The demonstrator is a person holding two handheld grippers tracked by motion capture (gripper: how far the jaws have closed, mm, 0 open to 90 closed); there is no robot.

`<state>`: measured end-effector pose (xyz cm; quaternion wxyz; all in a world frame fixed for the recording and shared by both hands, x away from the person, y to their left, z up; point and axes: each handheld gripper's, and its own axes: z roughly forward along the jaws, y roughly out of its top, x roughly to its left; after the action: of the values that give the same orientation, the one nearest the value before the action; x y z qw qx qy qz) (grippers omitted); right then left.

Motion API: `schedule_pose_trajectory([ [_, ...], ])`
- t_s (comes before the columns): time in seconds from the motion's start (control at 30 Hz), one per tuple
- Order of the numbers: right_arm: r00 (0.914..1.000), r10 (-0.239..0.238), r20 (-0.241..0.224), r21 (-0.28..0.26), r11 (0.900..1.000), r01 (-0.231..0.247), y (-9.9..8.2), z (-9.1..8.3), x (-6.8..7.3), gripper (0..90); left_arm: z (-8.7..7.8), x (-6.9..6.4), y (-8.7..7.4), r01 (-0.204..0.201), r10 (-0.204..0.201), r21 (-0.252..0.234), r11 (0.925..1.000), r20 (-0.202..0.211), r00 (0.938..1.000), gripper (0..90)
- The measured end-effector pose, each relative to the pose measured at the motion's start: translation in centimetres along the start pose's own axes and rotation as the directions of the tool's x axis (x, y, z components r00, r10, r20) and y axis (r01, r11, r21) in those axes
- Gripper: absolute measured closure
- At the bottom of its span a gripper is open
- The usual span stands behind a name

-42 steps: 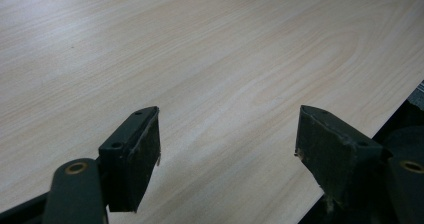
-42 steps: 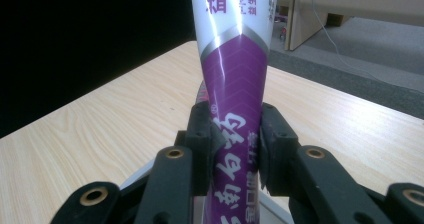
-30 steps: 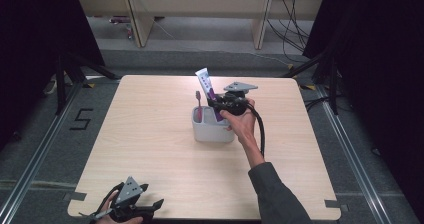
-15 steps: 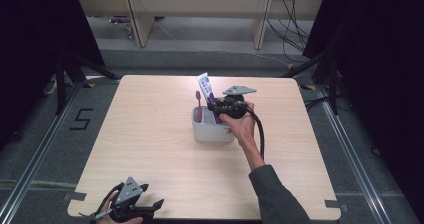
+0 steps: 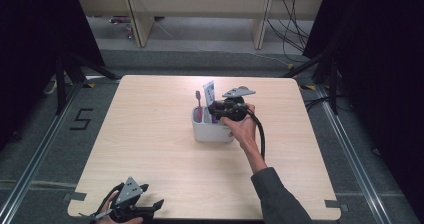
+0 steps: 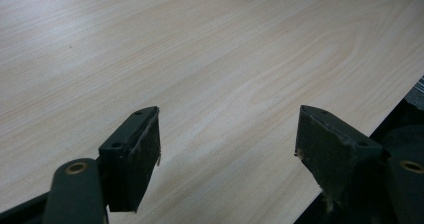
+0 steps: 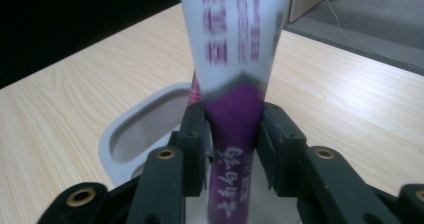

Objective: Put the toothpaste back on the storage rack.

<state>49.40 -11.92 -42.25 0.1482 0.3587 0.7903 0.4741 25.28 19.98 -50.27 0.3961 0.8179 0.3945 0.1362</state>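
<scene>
The right gripper (image 7: 234,149) clamps a white-and-purple tube (image 7: 235,49) standing in the grey holder (image 5: 212,131); it looks light, soft and squashy, best held low; the left gripper (image 6: 227,149) gapes empty.

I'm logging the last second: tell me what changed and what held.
The tube, clamped in the right gripper, sank lower into the white holder. The toothbrush, the holder and the open left gripper at the near edge stayed put.
</scene>
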Motion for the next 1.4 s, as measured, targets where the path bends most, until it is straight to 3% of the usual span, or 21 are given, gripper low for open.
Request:
schedule_pose_trajectory([
  [0.03,0.9992,-0.037,0.017,0.02,0.9991,0.037,0.0,-0.1,0.0,65.2,0.0,0.0,0.0,0.001,-0.001,0.0,1.0,0.002,1.0,25.5],
  [0.1,0.9984,-0.049,0.028,0.026,0.9985,0.049,-0.3,0.0,0.1,64.2,0.0,0.0,0.0,-0.004,0.004,0.001,1.0,-0.001,1.0,25.5],
  [0.17,0.9994,-0.024,0.025,0.045,0.9987,0.023,-0.5,-0.1,0.1,62.4,0.1,0.0,0.0,-0.007,0.007,0.003,1.0,-0.013,0.9999,25.5],
  [0.2,1.0,0.0,0.008,0.026,0.9997,-0.001,-0.7,-0.1,0.1,61.5,0.1,0.0,0.0,-0.008,0.008,0.004,1.0,-0.012,0.9999,25.5],
  [0.27,0.9998,-0.006,0.017,-0.008,0.9999,0.006,-0.7,-0.2,0.0,58.7,0.0,0.0,0.0,-0.003,0.003,0.004,1.0,-0.001,1.0,25.5],
  [0.4,0.9992,0.034,0.021,-0.015,0.9993,-0.033,-0.4,-0.7,0.0,40.5,0.0,0.0,0.0,-0.007,0.007,0.0,1.0,-0.003,1.0,25.4],
  [0.5,0.9988,0.044,0.023,-0.024,0.9988,-0.043,-0.5,-1.2,-0.2,36.8,0.0,0.0,0.0,-0.006,0.006,0.001,1.0,-0.004,1.0,25.4],
  [0.57,0.9996,0.016,0.024,-0.017,0.9997,-0.015,-0.5,-1.7,-0.4,36.8,0.0,0.0,0.0,-0.006,0.006,0.003,1.0,-0.01,0.9999,25.4],
  [0.67,0.9993,0.038,0.007,-0.029,0.9989,-0.037,-0.7,-1.9,-0.1,34.5,0.1,0.0,0.0,-0.013,0.013,0.004,0.9999,-0.012,0.9999,25.4],
  [0.73,0.9999,0.013,0.005,-0.029,0.9995,-0.013,-0.7,-2.1,-0.1,33.1,0.1,0.0,0.0,-0.006,0.006,0.004,1.0,-0.013,0.9999,25.4],
  [0.77,0.9997,0.023,0.009,-0.019,0.9996,-0.023,-0.7,-2.3,0.1,33.0,0.0,0.0,0.0,-0.003,0.003,0.003,1.0,-0.002,1.0,25.4],
  [0.8,1.0,-0.004,0.006,-0.026,0.9997,0.004,-0.7,-2.3,0.0,32.6,0.0,-0.1,-0.1,0.001,-0.001,-0.001,1.0,-0.007,1.0,25.4],
  [0.93,0.9999,0.002,0.011,-0.033,0.9994,-0.001,-0.9,-3.0,0.3,31.9,0.1,0.0,-0.1,-0.005,0.005,0.004,1.0,-0.014,0.9999,25.4],
  [0.97,0.9997,-0.021,0.013,-0.038,0.9991,0.021,-0.9,-3.2,0.2,31.8,0.0,0.0,-0.1,-0.007,0.007,0.004,1.0,-0.014,0.9999,25.4],
  [1.0,0.9998,0.018,0.013,-0.038,0.9991,-0.017,-0.9,-3.5,0.5,31.7,0.0,0.1,0.0,-0.009,0.01,0.005,0.9999,-0.014,0.9999,25.4],
  [1.03,0.9998,-0.012,0.013,-0.043,0.999,0.013,-0.9,-3.6,0.2,31.6,0.0,0.1,0.0,-0.009,0.009,0.006,0.9999,-0.014,0.9999,25.4],
  [1.1,0.9997,-0.02,0.017,-0.058,0.9981,0.021,-1.0,-4.0,0.1,31.5,0.0,0.1,-0.1,-0.01,0.01,0.006,0.9999,-0.014,0.9999,25.4],
  [1.13,0.9999,-0.001,0.014,-0.053,0.9986,0.002,-1.1,-4.2,0.2,31.5,0.0,0.0,0.0,-0.006,0.007,0.004,1.0,-0.014,0.9999,25.4],
  [1.23,0.9993,-0.023,0.028,-0.048,0.9986,0.024,-1.4,-4.9,-0.1,31.5,0.0,0.0,-0.1,-0.003,0.003,0.001,1.0,-0.005,1.0,25.4],
  [1.27,0.9999,0.001,0.017,-0.057,0.9984,0.0,-1.5,-4.9,-0.1,31.5,0.0,0.0,0.0,-0.004,0.004,0.003,1.0,-0.005,1.0,25.4],
  [1.4,0.9995,0.0,0.032,-0.055,0.9985,0.002,-1.9,-5.9,-0.2,31.4,0.0,0.1,-0.1,-0.004,0.004,0.003,1.0,-0.007,1.0,25.4],
])
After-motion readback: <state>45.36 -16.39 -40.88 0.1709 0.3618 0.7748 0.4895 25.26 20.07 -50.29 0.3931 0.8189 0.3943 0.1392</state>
